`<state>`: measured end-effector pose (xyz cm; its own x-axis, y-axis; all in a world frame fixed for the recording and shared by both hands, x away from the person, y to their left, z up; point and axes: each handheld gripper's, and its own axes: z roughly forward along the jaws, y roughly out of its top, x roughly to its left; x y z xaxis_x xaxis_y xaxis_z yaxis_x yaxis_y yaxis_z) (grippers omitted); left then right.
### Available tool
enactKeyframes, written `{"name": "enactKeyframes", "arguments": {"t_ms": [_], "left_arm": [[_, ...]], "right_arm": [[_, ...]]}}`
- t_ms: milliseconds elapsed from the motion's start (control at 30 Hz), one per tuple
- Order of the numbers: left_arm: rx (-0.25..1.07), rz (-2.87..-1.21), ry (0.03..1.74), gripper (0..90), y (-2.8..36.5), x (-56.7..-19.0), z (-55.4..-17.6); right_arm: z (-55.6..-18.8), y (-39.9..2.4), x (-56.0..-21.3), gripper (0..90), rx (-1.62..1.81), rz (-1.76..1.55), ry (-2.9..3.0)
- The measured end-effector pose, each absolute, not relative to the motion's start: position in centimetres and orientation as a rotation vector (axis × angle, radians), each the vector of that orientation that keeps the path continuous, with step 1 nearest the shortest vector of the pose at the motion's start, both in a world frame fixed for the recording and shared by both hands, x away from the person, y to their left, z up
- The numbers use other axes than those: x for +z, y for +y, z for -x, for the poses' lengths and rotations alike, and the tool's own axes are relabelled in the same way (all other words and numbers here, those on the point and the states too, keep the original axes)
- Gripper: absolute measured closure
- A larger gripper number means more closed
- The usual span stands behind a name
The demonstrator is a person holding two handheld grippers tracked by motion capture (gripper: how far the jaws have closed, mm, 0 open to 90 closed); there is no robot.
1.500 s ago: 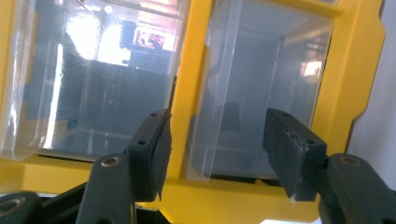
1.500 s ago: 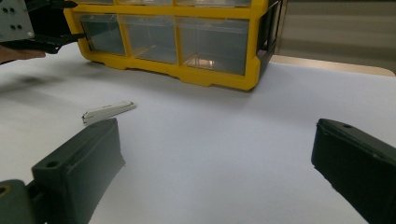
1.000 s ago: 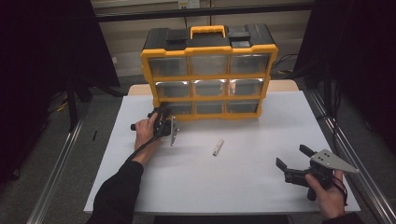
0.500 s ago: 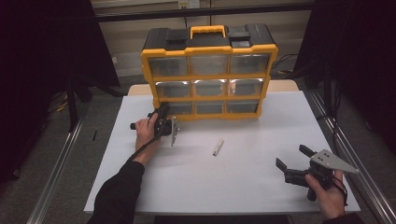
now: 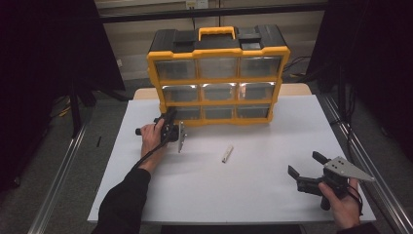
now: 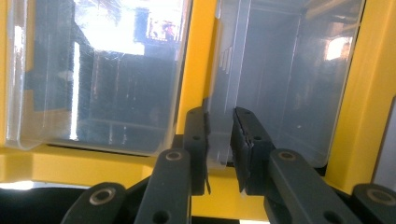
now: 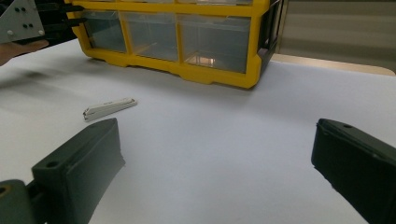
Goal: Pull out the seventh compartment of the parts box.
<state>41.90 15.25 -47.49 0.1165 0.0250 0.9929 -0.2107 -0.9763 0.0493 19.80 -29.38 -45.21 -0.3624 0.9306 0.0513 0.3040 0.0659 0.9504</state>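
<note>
Now the left gripper (image 6: 219,154) has just been closing, and its pads pinch the front lip of a clear drawer (image 6: 275,84) in the bottom row of the yellow organizer (image 5: 218,78), at the centre left of the high view. Lower right, the right gripper (image 5: 306,171) hangs spread wide with nothing between its jaws. Between them lies a small white clipper (image 5: 227,153) on the white table (image 5: 253,195), with bare surface all round it.

Clear plastic drawer (image 6: 261,88), bottom-left of yellow organizer (image 5: 217,78), front lip pinched.
</note>
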Motion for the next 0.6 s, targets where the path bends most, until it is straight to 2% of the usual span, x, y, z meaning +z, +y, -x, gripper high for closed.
{"name": "enactKeyframes", "arguments": {"t_ms": [133,167,300,333,600], "left_arm": [[1.939,-2.216,-0.177,77.2,15.26,-47.41,-41.87],[1.975,-2.189,-0.176,77.2,15.22,-47.43,-41.76],[1.952,-2.170,-0.160,77.0,15.23,-47.60,-41.83],[1.984,-2.205,-0.175,77.0,15.23,-47.39,-41.63],[1.949,-2.195,-0.162,76.9,15.27,-47.46,-41.39]], "right_arm": [[-19.81,-29.34,-45.21,1.6,1.313,-1.236,1.737],[-19.81,-29.34,-45.21,1.6,1.312,-1.234,1.737],[-19.84,-29.37,-45.21,1.6,1.312,-1.232,1.736],[-19.87,-29.35,-45.21,1.6,1.313,-1.230,1.738],[-19.85,-29.26,-45.20,1.6,1.315,-1.228,1.741]]}}
